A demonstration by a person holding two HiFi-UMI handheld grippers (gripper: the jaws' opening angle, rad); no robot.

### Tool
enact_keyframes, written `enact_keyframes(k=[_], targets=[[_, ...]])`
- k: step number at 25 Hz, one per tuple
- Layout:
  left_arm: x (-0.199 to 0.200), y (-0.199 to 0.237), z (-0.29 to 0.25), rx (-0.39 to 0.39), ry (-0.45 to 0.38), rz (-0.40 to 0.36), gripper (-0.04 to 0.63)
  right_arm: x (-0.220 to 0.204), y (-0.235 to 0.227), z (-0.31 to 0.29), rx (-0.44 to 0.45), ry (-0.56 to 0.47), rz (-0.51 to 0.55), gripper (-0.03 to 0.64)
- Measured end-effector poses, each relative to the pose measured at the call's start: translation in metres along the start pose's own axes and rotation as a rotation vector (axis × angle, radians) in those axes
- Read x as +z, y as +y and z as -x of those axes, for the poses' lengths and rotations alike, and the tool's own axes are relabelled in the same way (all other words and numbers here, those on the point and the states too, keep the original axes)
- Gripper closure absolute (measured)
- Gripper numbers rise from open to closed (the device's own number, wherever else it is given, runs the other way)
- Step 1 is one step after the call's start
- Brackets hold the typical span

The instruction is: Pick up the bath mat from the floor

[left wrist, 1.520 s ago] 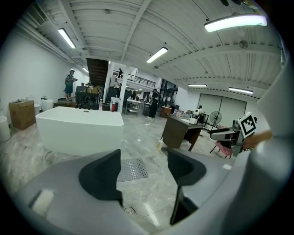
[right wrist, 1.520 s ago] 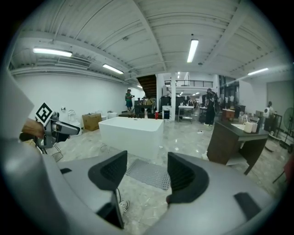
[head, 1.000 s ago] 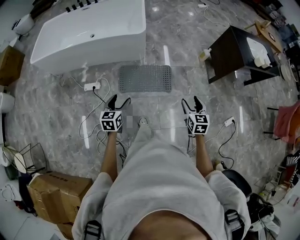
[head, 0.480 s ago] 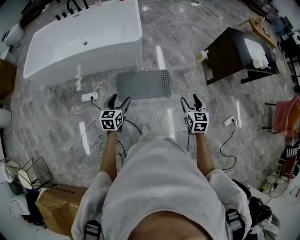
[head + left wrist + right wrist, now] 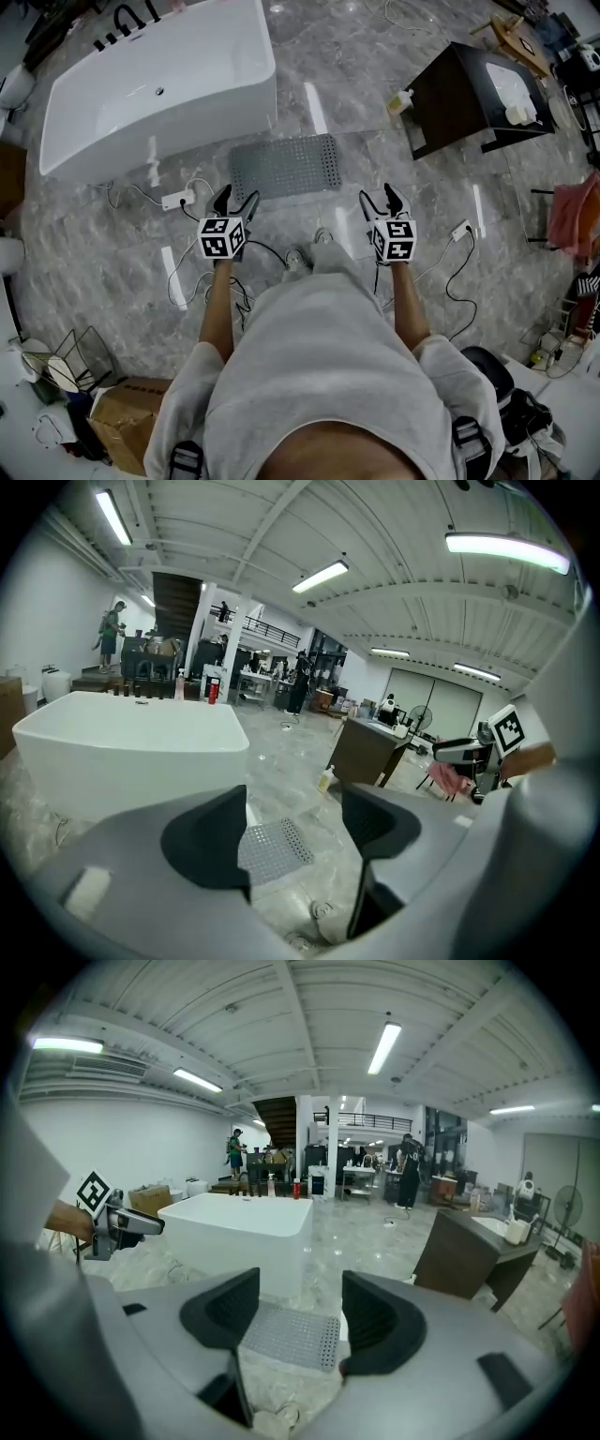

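Head view: flat, rectangular, perforated grey bath mat (image 5: 285, 166) on marble floor (image 5: 375, 108).

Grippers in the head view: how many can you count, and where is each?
2. The left gripper is held just short of the bath mat's near left corner; the right gripper is held off its near right corner. Both are open and empty. None appears hidden.

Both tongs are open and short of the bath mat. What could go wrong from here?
1. Loose cables and a power strip lie on the floor just before the bath mat; the person's shoes could catch them stepping in.
2. The mat lies flat on glossy floor, so the open, empty left tongs and right tongs may skid over its thin edge rather than lift it.
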State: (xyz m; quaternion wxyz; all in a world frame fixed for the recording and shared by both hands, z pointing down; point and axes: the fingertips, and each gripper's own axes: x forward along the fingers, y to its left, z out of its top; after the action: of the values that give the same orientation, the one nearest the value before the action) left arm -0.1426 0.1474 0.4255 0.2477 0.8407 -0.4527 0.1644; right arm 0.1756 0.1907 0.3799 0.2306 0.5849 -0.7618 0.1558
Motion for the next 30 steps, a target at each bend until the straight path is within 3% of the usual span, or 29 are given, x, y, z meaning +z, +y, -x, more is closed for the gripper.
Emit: enact_keyframes(k=[11,30], targets=[[0.014,0.004,-0.049,0.008,0.032,-0.005,0.270,0.003,-0.022,-0.051,0.034,0.030,-0.026,0.348],[0.059,0.034,-0.134,0.156,0.101,0.074,0.270,0.050,-0.083,-0.183,0.204,0.081,-0.015,0.348]])
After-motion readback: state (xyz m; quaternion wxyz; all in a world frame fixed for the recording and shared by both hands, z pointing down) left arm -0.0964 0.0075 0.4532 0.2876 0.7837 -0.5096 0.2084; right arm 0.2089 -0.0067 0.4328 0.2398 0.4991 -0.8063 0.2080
